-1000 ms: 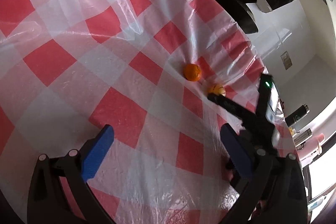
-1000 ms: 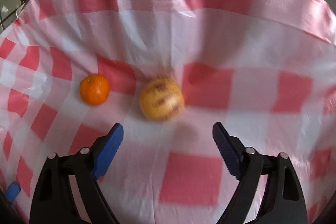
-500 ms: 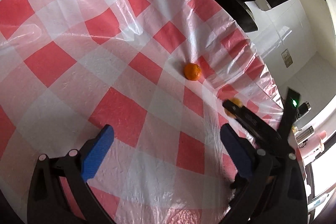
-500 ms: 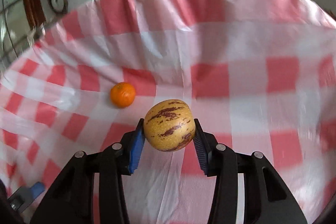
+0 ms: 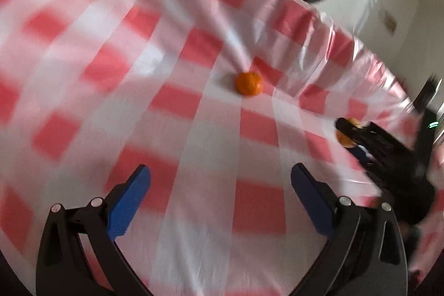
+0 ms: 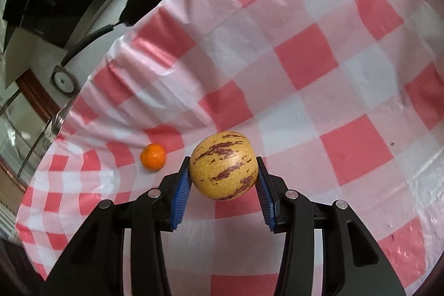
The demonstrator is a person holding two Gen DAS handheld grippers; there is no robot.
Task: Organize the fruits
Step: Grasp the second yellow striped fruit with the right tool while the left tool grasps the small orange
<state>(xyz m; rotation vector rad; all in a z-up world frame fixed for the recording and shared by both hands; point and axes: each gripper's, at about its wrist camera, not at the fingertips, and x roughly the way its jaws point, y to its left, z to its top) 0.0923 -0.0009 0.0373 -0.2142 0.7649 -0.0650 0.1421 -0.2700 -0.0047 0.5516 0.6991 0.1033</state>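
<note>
right gripper (image 6: 223,179) carrying the round yellow fruit with purple-brown streaks (image 6: 224,165), left gripper (image 5: 220,190) idling.
right jaws are clamping the fruit across its widest part, probably so it isn't slipping, holding it clear above the desk's red-and-white checked plastic cloth (image 6: 305,52). left jaws are standing wide open and empty, pointing at the small round orange mandarin (image 5: 249,83) sitting on the cloth, likely the next pick.

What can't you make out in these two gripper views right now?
- Left wrist view: motion blur smears the checkered tablecloth and the right gripper.
- Same view: that gripper's black fingers hide most of the striped yellow fruit.
- Right wrist view: the fruit's underside is hidden; the orange's far side too.
</note>
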